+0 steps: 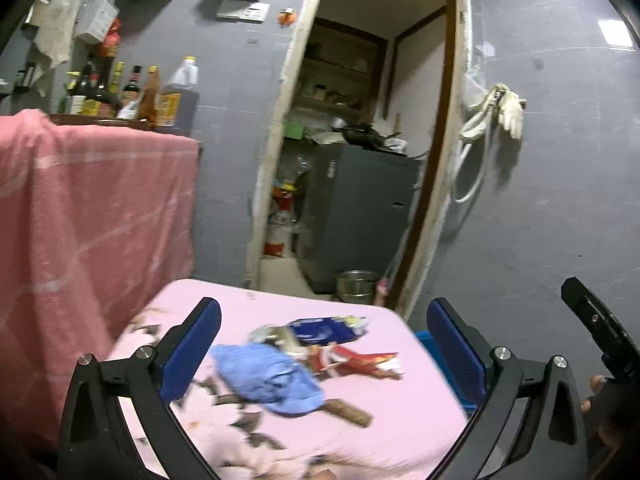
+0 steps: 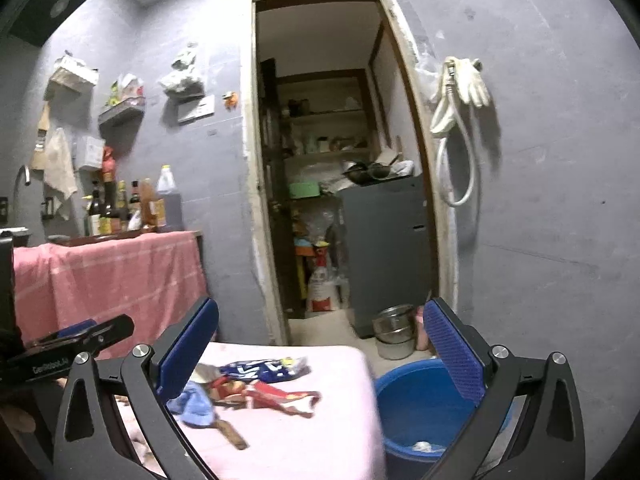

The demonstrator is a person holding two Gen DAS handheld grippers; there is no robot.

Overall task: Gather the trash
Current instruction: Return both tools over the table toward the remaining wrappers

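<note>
Pink-clothed worktop [image 2: 320, 432] w/ trash pile: blue wrapper [image 2: 264, 370], red wrapper [image 2: 276, 396], blue cloth [image 1: 268, 380]; both grippers, left [image 1: 324, 352] & right [image 2: 320, 348], jaws wide, empty; take one wrapper at a time, drop in blue tub [image 2: 420, 404] alongside.

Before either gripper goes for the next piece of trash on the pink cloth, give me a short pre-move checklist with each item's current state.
1. Left gripper open and empty: ok.
2. Right gripper open and empty: ok.
3. Trash left on the pink cloth: ok; blue wrapper, red wrapper, light blue crumpled piece and brown stick lie there.
4. Blue tub beside the table, mouth unblocked: ok.
5. Tub contents: cannot tell beyond one small white scrap.
6. Picture sharpness for aiming: not ok, trash is blurred.
</note>
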